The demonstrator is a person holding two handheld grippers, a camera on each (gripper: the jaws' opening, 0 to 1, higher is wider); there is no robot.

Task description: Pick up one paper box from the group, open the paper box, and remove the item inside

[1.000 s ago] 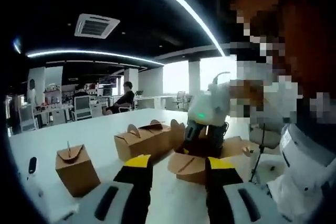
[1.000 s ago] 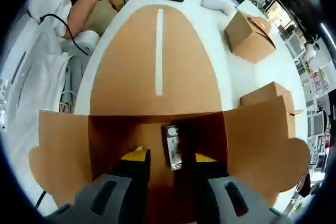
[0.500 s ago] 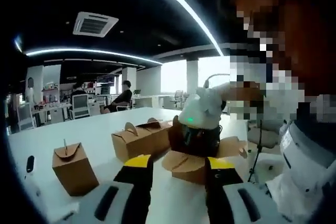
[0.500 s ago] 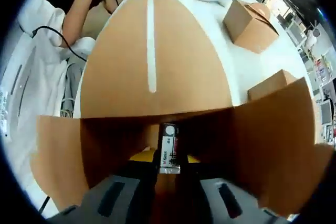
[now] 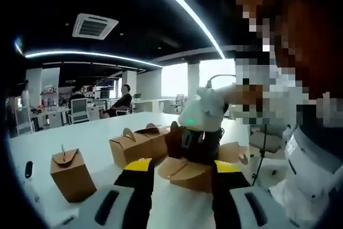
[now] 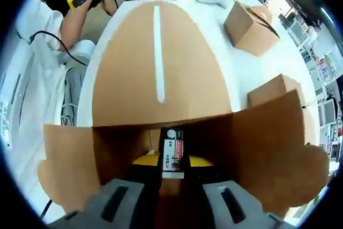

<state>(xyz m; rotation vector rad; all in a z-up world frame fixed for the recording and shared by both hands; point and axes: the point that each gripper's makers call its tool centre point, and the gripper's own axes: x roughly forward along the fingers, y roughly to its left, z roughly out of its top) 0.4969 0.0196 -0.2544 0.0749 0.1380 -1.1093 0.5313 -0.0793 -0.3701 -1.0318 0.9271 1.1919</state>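
The right gripper [image 6: 172,160] reaches down into the opened paper box [image 6: 161,79], its yellow-tipped jaws pinched on a small labelled item [image 6: 172,151] standing upright inside, likely to lift it straight out past the splayed flaps. The left gripper [image 5: 179,171] hangs just in front of that box with jaws apart, holding nothing.

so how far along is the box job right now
Done: one paper box stands open, flaps spread, apart from the closed boxes. In hand: the right tool is inside it, shut on the small labelled item. Left: lift the item clear. The left tool hangs open.
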